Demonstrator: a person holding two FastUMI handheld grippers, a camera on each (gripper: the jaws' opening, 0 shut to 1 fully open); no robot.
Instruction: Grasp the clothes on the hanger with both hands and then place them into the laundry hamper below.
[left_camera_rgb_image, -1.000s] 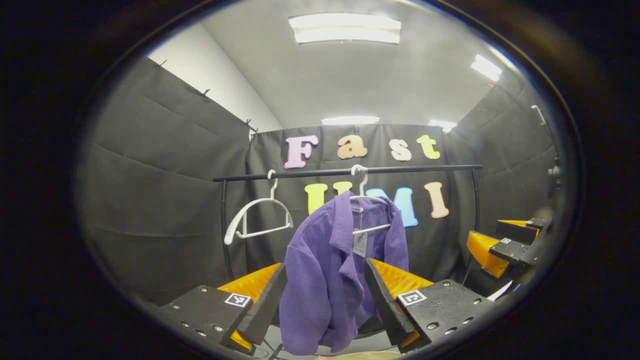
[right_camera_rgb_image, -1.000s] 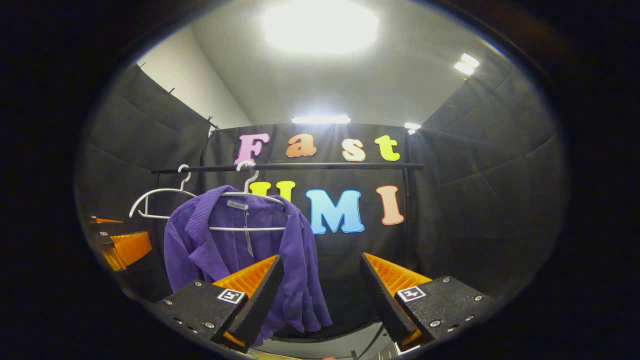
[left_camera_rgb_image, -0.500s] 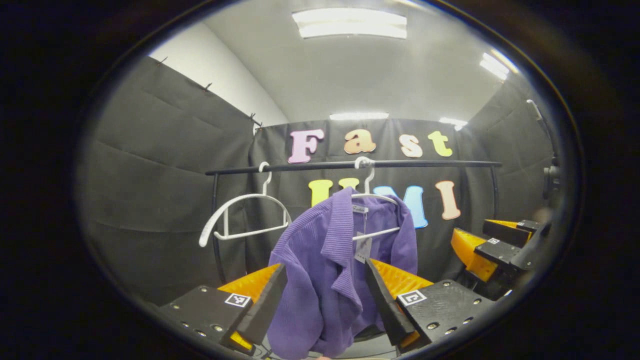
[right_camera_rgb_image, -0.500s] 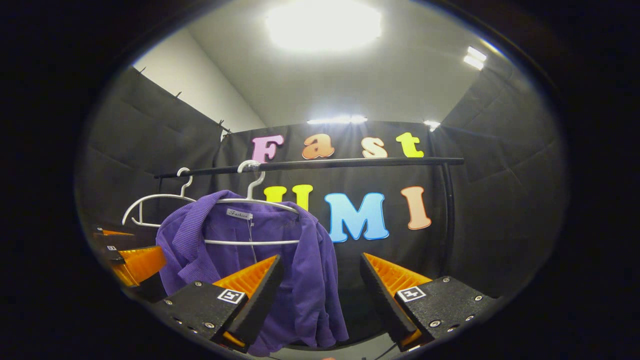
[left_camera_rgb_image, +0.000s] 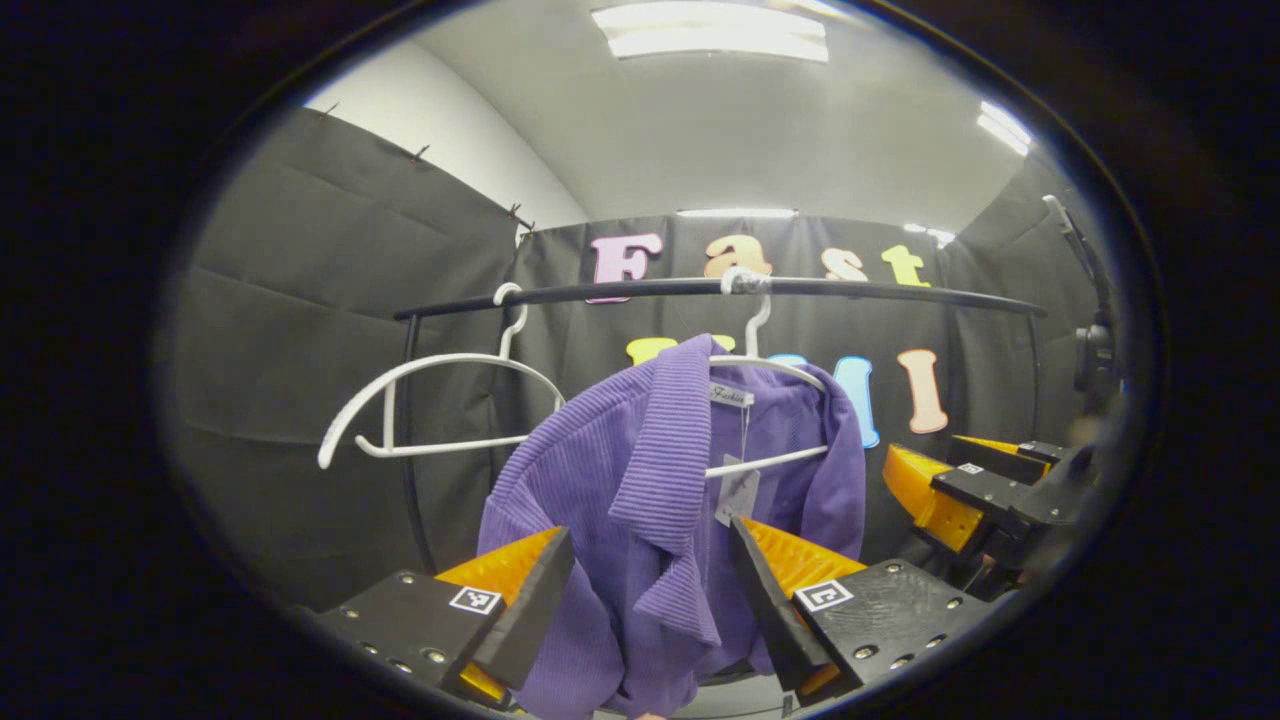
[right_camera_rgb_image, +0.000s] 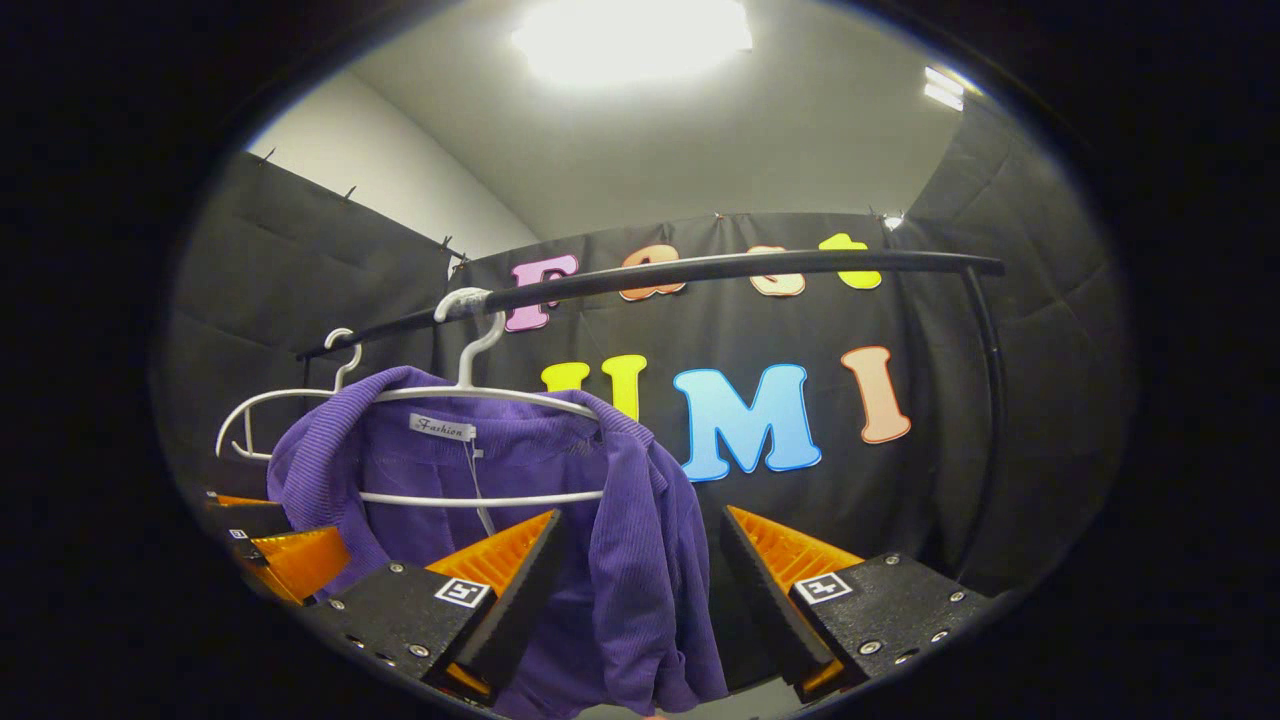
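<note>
Scanning the left gripper view from the left, we are seeing an empty white hanger (left_camera_rgb_image: 440, 405) hooked over the black rail (left_camera_rgb_image: 700, 290) in the upper middle of the frame, and just to its right the purple jacket (left_camera_rgb_image: 650, 520) is hanging on a second white hanger (left_camera_rgb_image: 765, 365), filling the centre and lower centre. Our left gripper (left_camera_rgb_image: 650, 590) is sitting at the bottom centre with its jaws spread wide; the jacket's collar and front are lying in the gap between the fingers, but we cannot tell whether either finger is touching the cloth. At the right edge the right gripper (left_camera_rgb_image: 975, 490) is showing, farther off. In the right gripper view the empty hanger (right_camera_rgb_image: 290, 410) is sitting at the left, the jacket (right_camera_rgb_image: 600, 540) is hanging left of centre, and the rail (right_camera_rgb_image: 720, 270) is arching across the top. Our right gripper (right_camera_rgb_image: 640, 580) is sitting at the bottom centre, jaws wide apart, with the jacket's right shoulder and sleeve hanging behind its left finger (right_camera_rgb_image: 510, 600) and across the left of the gap.
</note>
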